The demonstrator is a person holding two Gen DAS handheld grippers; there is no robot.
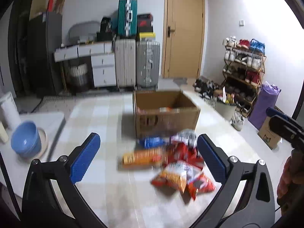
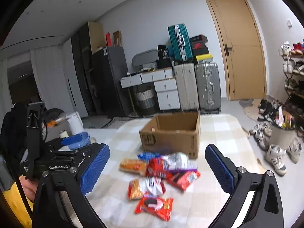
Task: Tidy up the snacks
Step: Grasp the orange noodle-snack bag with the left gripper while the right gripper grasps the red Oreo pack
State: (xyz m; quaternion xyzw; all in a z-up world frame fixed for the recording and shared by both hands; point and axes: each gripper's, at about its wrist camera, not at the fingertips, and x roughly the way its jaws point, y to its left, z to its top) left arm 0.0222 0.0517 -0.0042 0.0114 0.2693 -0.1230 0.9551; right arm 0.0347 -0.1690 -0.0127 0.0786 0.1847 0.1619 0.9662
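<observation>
While both the left gripper (image 1: 148, 156) and right gripper (image 2: 157, 168) gape empty, blur smears the snack packets (image 2: 159, 178) before the cardboard box (image 2: 176, 133).

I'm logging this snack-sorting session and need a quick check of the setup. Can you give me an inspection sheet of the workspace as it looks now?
Surface: table under a pale checked cloth.
Job's things: open cardboard box at the far side, something already inside in the left wrist view; pile of snack packets loose in front of it, blurred.
Clutter: blue bowl on a low surface to the left.
Grippers: left gripper open, holding nothing; right gripper open, holding nothing; both above the packets.
Cables: nothing seen.
Surroundings: suitcases against the wall, wooden door, shoe rack, shoes on the floor.
</observation>
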